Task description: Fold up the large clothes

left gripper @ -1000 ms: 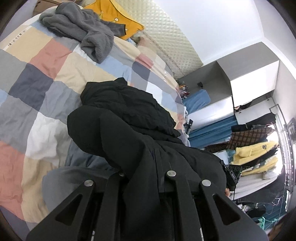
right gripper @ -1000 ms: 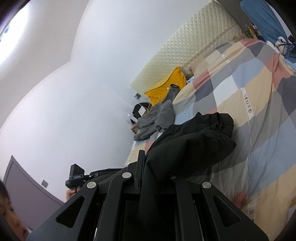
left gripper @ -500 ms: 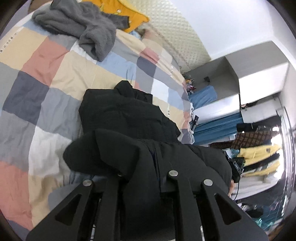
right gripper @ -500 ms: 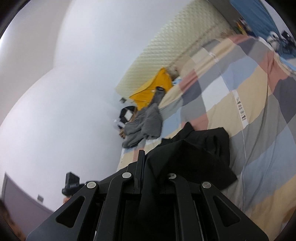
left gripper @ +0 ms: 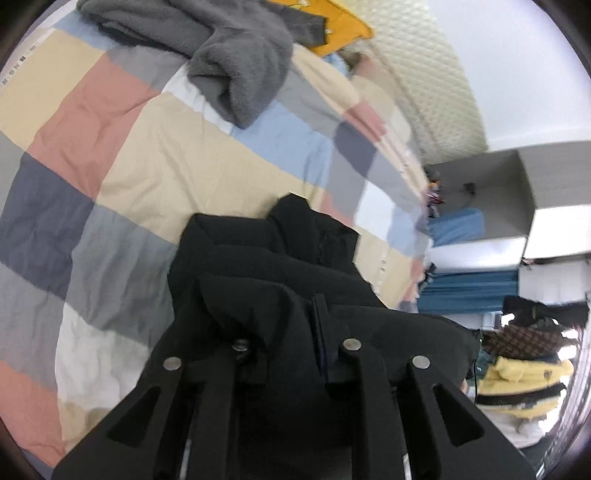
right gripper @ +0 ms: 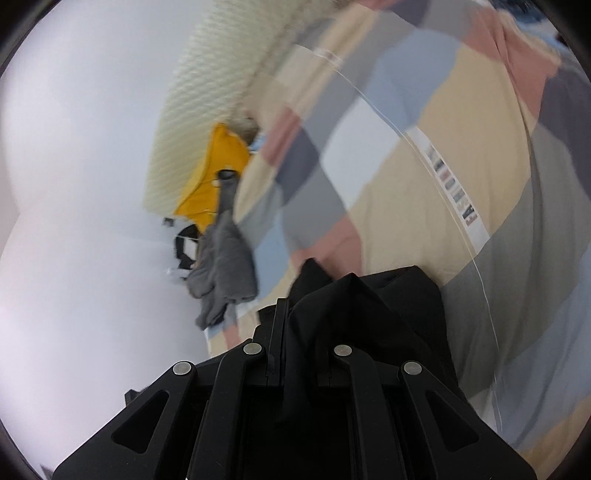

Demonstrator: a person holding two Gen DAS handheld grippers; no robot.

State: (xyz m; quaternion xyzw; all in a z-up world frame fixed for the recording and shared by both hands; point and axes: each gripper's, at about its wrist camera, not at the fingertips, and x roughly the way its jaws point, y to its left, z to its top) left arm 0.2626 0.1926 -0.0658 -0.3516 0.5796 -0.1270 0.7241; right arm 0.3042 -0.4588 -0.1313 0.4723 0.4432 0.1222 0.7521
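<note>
A black jacket [left gripper: 266, 266] lies bunched on the checked quilt [left gripper: 110, 147], and its near part drapes over both grippers. My left gripper [left gripper: 291, 332] has a fold of it between its jaws; they are opening, and the cloth hides the fingertips. In the right wrist view the same black jacket [right gripper: 369, 314] hangs from my right gripper [right gripper: 299, 325], which is shut on a pinch of fabric. Both grippers point down at the bed, low over the quilt [right gripper: 424, 184].
A grey fleece garment [left gripper: 240, 66] [right gripper: 225, 266] lies crumpled farther up the bed, near a yellow pillow [left gripper: 340, 22] [right gripper: 214, 177] and the quilted headboard [left gripper: 424, 74]. Beyond the bed's right side hang clothes, among them a yellow jacket [left gripper: 524, 384].
Both grippers have swept forward and down toward the bed, carrying the jacket's near part over the part lying on the quilt. The right wrist view has rolled and blurred.
</note>
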